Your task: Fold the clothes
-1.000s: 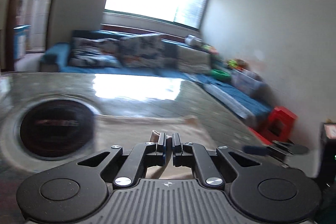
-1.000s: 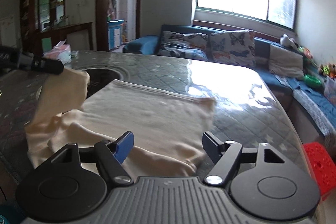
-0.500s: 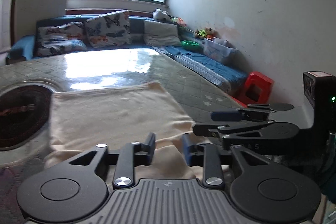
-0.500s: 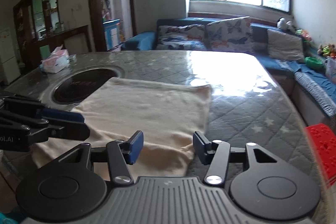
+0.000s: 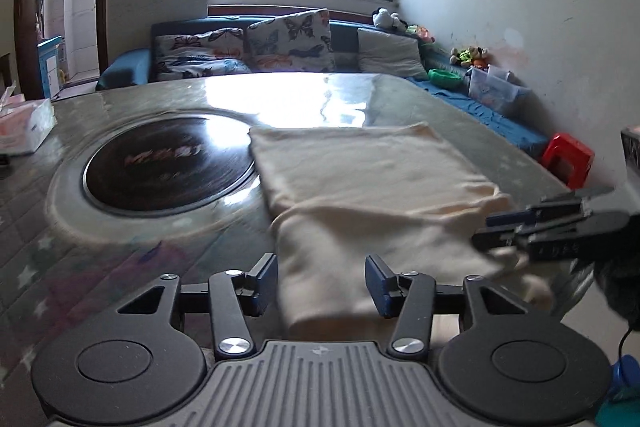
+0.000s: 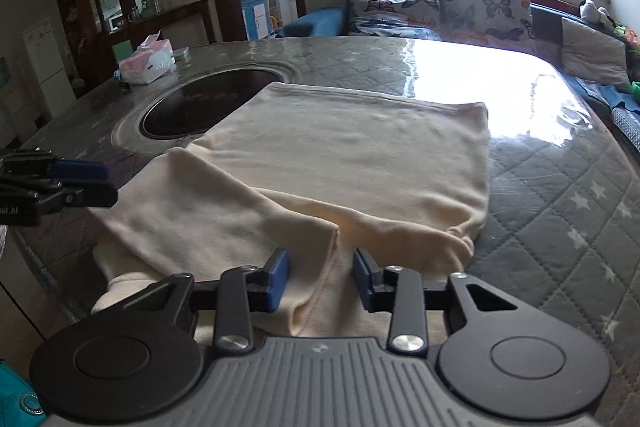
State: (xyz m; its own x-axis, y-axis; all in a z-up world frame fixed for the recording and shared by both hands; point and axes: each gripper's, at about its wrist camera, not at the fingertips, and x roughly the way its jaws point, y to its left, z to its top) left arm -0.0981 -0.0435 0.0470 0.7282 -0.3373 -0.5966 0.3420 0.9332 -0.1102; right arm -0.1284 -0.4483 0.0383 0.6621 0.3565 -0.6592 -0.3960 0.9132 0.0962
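A cream garment (image 6: 344,167) lies partly folded on the grey quilted table (image 6: 560,187), with one flap laid over its near left part and its near edge hanging off the table. It also shows in the left wrist view (image 5: 372,187). My left gripper (image 5: 322,285) is open and empty, its jaws on either side of the garment's near left edge. My right gripper (image 6: 320,281) is open and empty over the near edge of the garment. Each gripper shows at the side of the other's view.
A round dark hotplate (image 5: 168,163) is set in the table left of the garment. A tissue box (image 6: 146,65) stands at the far left. A blue sofa with cushions (image 5: 280,43) runs behind the table. A red stool (image 5: 568,159) is on the floor at right.
My left gripper let go of the cream flap, which now lies on the garment, opened wide and drew back to the near left edge. My right gripper closed in slightly on the near edge.
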